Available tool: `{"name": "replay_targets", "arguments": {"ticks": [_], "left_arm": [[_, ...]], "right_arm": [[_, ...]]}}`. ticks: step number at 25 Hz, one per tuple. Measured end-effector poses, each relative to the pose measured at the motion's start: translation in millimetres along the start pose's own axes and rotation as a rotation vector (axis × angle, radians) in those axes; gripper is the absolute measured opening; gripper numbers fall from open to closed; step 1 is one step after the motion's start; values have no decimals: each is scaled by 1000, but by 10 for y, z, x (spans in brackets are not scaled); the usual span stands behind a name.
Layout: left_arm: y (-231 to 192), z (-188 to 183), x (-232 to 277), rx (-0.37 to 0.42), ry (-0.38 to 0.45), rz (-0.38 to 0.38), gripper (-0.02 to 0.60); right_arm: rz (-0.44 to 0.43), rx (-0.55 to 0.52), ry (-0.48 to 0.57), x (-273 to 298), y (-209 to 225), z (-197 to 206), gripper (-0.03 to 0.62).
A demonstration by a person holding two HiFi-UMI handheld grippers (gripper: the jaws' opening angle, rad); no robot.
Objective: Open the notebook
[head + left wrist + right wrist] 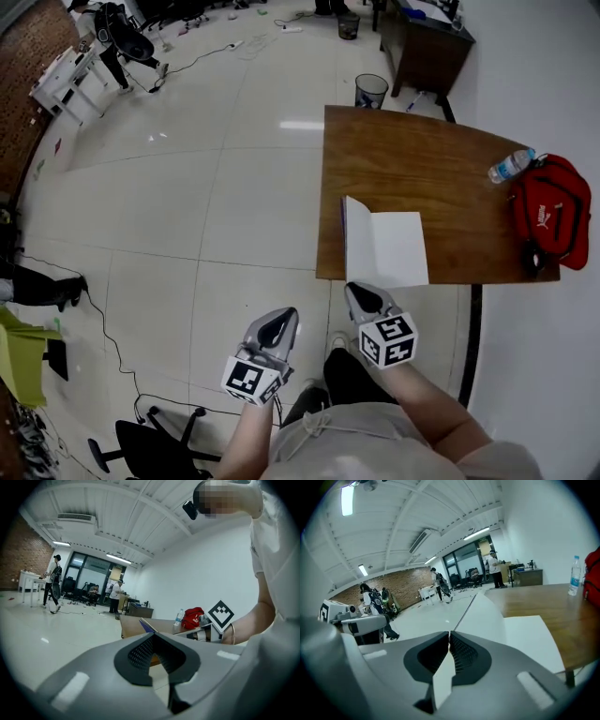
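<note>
The notebook (394, 248) lies open on the wooden table (422, 159) at its near left corner, white pages up, its cover (345, 234) standing upright on the left. In the right gripper view the notebook's white page (525, 634) is just ahead. My right gripper (359, 291) hangs just off the table's near edge, a little short of the notebook; its jaws meet at the tips (449, 633) with nothing between them. My left gripper (280, 319) is further left over the floor, jaws likewise together (152, 637) and empty. It looks toward the notebook (147, 625).
A water bottle (511, 166) and a red bag (551, 211) sit at the table's right end. A waste bin (371, 90) stands beyond the table's far corner. An office chair (155, 445) and cables lie on the floor to my left. People stand far back.
</note>
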State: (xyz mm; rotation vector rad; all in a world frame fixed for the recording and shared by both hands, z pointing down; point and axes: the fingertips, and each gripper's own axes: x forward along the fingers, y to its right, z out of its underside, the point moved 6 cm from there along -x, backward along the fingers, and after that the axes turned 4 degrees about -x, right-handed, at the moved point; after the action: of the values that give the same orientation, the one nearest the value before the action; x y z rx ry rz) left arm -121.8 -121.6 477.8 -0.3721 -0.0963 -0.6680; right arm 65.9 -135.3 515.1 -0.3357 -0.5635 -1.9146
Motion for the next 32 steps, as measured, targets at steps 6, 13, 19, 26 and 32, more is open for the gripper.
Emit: {"name": "replay_targets", "arguments": {"ticks": [6,13,19,26,32], "left_arm": [[-185,273,-220,-60,-16,-97,5],[-372,643,-415,-152,-23,-197,5],[-420,739,-575,-168,-18,-225,5],[-357,387,-604,-90,27,-162,5],[-71,-155,-632,25,108,-58,5]], "right_arm": [[-56,25,-134,402,-145,316,17],[-38,22,-236,744,-118,663,18],[-20,-12,-253,818,-154,715,2],[-24,61,-104,358,-287,279,2],[69,46,76,-423,-230,-108,2]]}}
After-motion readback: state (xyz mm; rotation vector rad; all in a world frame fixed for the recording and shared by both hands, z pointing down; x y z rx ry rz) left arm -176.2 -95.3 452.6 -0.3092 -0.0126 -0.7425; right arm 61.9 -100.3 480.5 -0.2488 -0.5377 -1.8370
